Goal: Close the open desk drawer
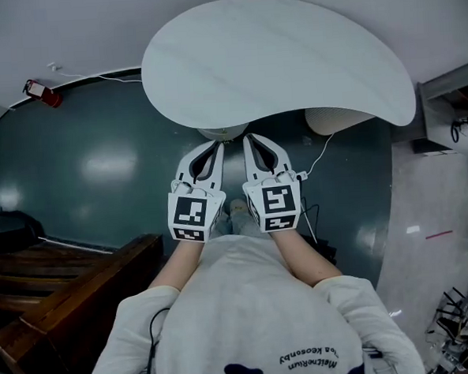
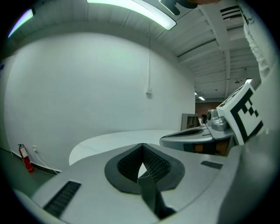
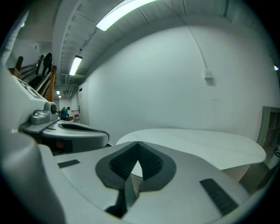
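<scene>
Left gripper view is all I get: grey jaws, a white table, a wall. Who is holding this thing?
Observer: A person in a white shirt with a dark paw print on it, seen from above.
Operator: Is the other gripper holding something?
Observer: No. The right gripper has its jaws together, with nothing between them.
Operator: What else is around?
Observer: Dark wooden furniture stands at the person's left.

desk base (image 1: 224, 132): mostly hidden under tabletop (image 1: 273, 57) | wooden furniture (image 1: 82, 282): cut by left edge
</scene>
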Action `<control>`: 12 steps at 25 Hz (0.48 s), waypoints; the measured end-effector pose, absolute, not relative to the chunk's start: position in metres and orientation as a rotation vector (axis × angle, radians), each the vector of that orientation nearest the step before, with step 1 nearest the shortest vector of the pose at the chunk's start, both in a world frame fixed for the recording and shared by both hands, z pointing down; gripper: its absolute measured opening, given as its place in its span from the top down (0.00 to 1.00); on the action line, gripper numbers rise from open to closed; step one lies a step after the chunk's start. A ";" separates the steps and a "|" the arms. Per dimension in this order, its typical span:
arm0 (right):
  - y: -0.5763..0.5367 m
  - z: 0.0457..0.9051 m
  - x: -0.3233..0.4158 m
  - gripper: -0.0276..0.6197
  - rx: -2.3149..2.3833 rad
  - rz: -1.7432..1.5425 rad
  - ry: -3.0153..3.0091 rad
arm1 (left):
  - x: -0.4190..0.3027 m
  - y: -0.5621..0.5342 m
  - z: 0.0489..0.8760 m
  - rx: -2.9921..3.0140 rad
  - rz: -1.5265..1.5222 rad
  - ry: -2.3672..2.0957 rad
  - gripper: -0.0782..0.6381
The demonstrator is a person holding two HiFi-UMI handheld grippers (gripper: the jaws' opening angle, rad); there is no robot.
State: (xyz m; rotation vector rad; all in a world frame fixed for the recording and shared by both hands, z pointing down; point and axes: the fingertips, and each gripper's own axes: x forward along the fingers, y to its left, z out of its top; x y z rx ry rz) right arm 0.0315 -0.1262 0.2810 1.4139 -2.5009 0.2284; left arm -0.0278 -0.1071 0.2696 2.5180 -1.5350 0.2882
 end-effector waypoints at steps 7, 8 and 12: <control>-0.103 0.233 0.036 0.93 1.383 0.130 -2.586 | -0.024 -0.086 0.225 2.550 0.213 -1.579 0.88; -0.099 0.228 0.037 0.93 1.381 0.123 -2.595 | -0.024 -0.085 0.220 2.546 0.201 -1.586 0.88; -0.087 0.207 0.042 0.93 1.381 0.082 -2.627 | -0.026 -0.077 0.203 2.521 0.172 -1.610 0.88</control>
